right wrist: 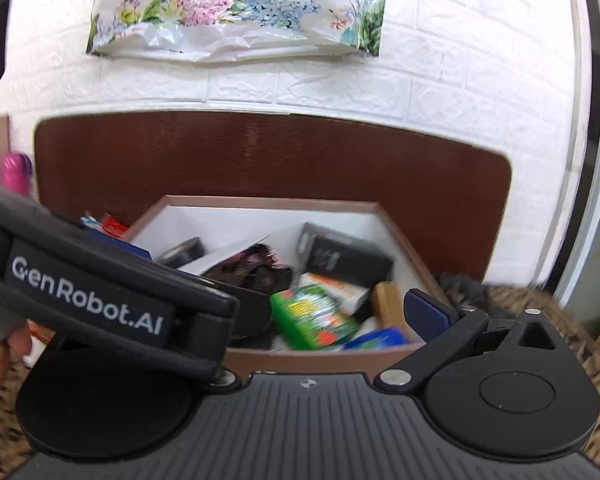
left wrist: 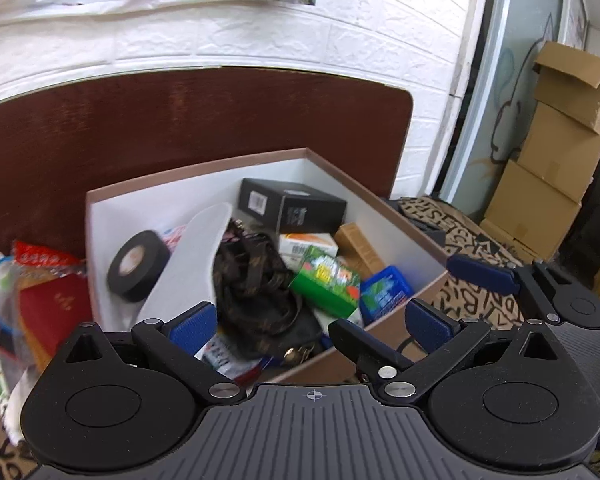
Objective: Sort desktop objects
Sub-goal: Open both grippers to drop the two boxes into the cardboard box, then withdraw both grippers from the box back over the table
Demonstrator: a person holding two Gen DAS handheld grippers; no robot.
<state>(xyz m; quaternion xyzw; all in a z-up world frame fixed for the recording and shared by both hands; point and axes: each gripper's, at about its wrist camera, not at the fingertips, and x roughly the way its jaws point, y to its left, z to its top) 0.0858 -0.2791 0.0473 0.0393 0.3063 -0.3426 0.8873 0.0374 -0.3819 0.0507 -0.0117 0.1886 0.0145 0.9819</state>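
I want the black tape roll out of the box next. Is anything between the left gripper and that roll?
Nothing visible blocks it. The left gripper is open above the near edge of the box, and the tape roll lies exposed at the left, leaning against the white insole beside it.

Left black two-finger gripper with blue pads (left wrist: 310, 322): spread wide, empty. Right black blue-padded gripper (left wrist: 452, 298): also spread, just beside it.

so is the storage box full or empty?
Nearly full. The open box holds a black tape roll, a white insole, a green carton, a black carton and more.
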